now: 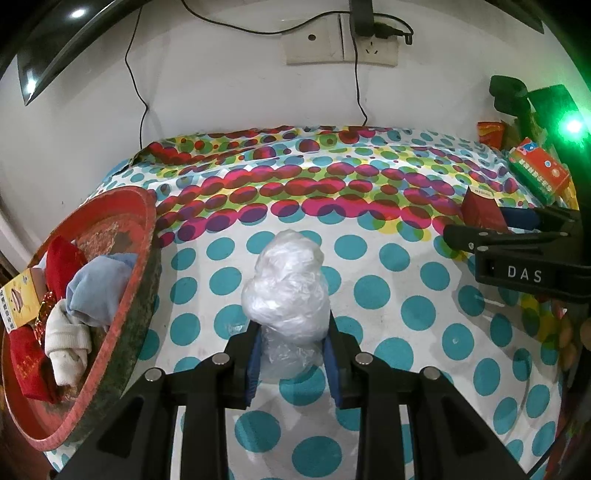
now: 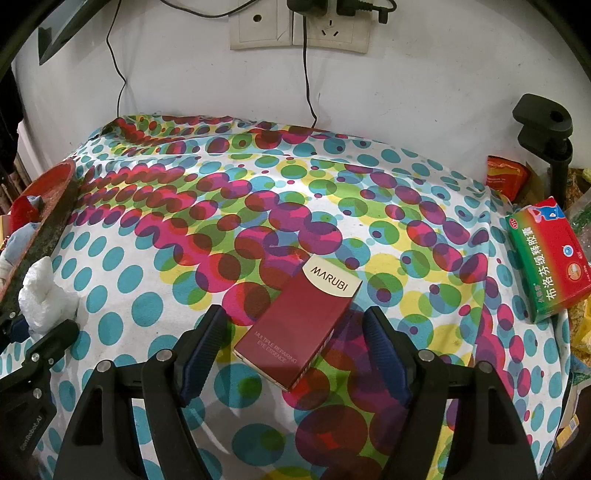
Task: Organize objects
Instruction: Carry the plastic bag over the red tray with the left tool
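A crumpled clear plastic bag (image 1: 288,284) stands up from between the blue pads of my left gripper (image 1: 293,328), which is shut on its lower end just above the dotted tablecloth. The same bag (image 2: 44,299) shows at the left edge of the right wrist view. A dark red MARUBI box (image 2: 306,314) lies flat and slanted on the cloth between the fingers of my right gripper (image 2: 297,325). That gripper is open, with a gap on each side of the box. A round red tray (image 1: 147,258) at the left holds socks, cloths and a small box.
A green and red medicine box (image 2: 546,258) and an orange packet (image 2: 506,177) lie at the table's right edge, below a black clamp stand (image 2: 543,125). Cables hang from wall sockets (image 2: 299,33) down behind the table. The wall is close behind.
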`<state>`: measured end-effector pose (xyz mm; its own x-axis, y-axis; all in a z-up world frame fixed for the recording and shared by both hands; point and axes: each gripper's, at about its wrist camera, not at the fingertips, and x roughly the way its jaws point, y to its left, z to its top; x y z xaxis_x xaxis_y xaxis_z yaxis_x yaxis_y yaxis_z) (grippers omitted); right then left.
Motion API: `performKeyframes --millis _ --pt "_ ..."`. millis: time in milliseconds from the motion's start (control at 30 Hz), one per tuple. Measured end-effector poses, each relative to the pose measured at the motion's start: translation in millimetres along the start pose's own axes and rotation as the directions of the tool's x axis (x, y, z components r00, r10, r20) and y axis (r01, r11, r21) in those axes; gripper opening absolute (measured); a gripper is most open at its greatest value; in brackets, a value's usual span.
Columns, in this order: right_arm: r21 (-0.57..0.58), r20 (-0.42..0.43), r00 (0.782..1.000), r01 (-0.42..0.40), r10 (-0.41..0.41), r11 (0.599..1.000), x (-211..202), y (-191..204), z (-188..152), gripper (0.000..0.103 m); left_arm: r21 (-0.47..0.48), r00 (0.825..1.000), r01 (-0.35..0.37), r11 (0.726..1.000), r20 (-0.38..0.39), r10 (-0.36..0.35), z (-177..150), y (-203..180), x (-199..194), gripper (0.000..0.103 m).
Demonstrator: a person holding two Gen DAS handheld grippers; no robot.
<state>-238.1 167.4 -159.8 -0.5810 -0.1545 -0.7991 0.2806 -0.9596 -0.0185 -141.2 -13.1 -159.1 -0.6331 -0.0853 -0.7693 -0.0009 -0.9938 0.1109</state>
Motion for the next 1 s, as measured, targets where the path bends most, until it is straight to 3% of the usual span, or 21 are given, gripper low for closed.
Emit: performKeyframes --millis 500,867,1000 --pt "-0.002 0.000 1.000 -0.001 0.001 1.000 0 0 0 0.074 -0.048 1.000 0.021 0.999 -0.018 -0.022 1 15 -8 0.027" --pt "-0.003 0.000 1.000 -0.002 0.002 1.000 0 0 -1 0.074 -0.078 0.998 0.027 0.997 0.059 -0.022 27 43 -50 0.026" --pt "-0.003 0.000 1.000 -0.002 0.002 1.000 0 0 -1 0.074 -0.081 0.995 -0.004 0.997 0.102 0.012 41 60 -66 0.026"
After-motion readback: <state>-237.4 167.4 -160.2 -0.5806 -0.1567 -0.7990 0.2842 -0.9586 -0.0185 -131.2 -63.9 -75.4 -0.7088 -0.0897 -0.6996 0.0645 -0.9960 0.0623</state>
